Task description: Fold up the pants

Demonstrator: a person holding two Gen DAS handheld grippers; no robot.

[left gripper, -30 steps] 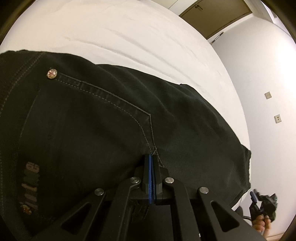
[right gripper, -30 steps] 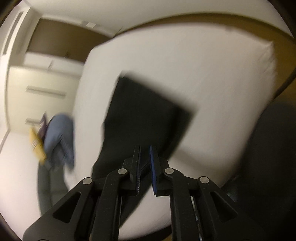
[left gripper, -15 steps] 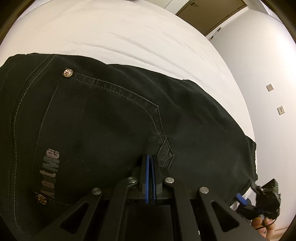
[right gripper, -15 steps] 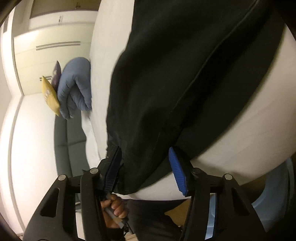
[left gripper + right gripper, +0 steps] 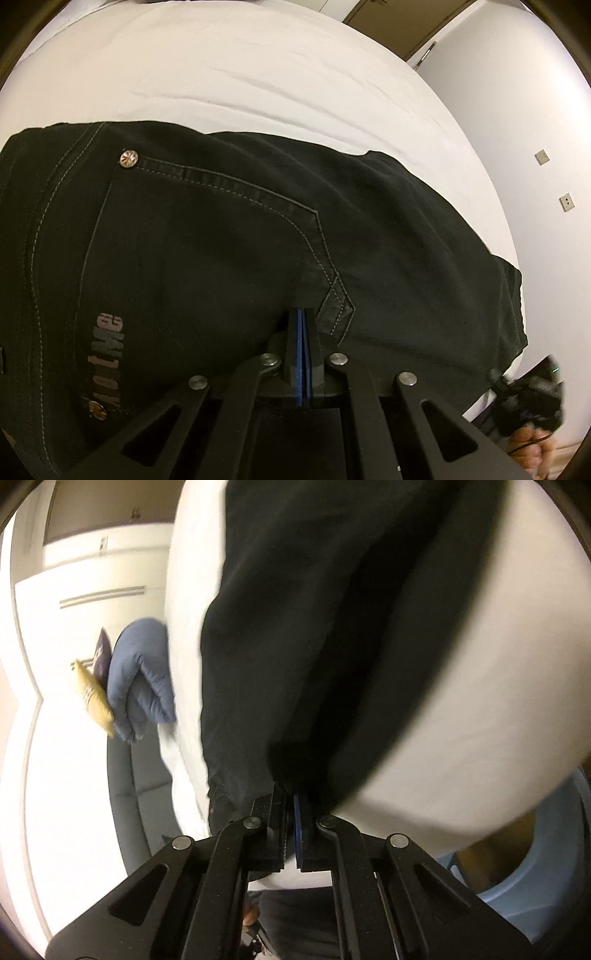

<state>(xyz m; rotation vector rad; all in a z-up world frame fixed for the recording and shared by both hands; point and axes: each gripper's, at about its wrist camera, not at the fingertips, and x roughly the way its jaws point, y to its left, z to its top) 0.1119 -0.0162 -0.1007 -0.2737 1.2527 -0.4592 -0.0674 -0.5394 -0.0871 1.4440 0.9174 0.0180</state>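
Note:
Black pants [image 5: 229, 236] lie flat on a white bed [image 5: 258, 74], waist end with a riveted pocket and grey lettering at the left. My left gripper [image 5: 302, 317] is shut on the pants at their near edge, by the pocket corner. In the right wrist view the pant legs [image 5: 332, 627] run away across the bed. My right gripper [image 5: 290, 801] is shut on the pants' leg end at the bed's edge. It also shows in the left wrist view [image 5: 532, 391] at the lower right.
A blue-grey cushion [image 5: 142, 679] and a yellow packet [image 5: 92, 698] sit on a grey sofa [image 5: 140, 782] left of the bed. A light blue bin [image 5: 535, 867] stands at the lower right. A brown door [image 5: 399, 22] and white wall [image 5: 517, 92] are behind the bed.
My right gripper has swung down to the leg end, opened, and closed on the fabric. My left gripper has drawn back slightly along the pants, staying shut.

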